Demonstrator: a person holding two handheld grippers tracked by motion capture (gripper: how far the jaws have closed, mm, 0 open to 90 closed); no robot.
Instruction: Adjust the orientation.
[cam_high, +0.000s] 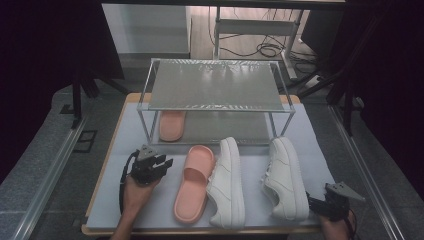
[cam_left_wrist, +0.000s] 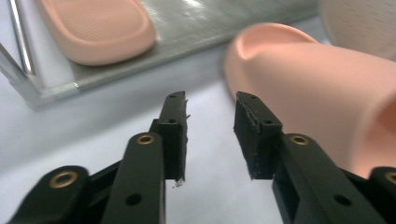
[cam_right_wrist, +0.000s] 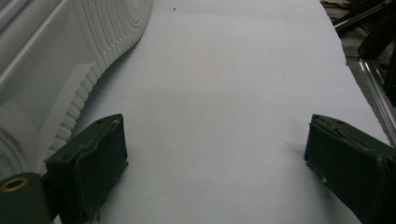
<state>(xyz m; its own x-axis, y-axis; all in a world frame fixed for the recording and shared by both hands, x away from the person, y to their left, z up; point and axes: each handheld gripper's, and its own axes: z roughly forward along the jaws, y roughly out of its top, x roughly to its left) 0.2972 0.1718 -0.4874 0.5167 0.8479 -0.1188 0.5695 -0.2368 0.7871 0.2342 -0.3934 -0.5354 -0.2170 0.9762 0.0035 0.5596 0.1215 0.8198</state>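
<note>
A recording lab: black curtains flank the white-topped table (cam_high: 150, 200), loose black cables (cam_high: 260, 49) on the floor behind it.

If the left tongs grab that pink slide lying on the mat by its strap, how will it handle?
The pink slide looks like one-piece moulded foam, so it is probably light and will lift without flopping. Its rounded strap seems smooth and thick, so the pads may slip unless they close firmly. Pushed, it should slide flat on the mat rather than roll or tip, being low and wide.
</note>
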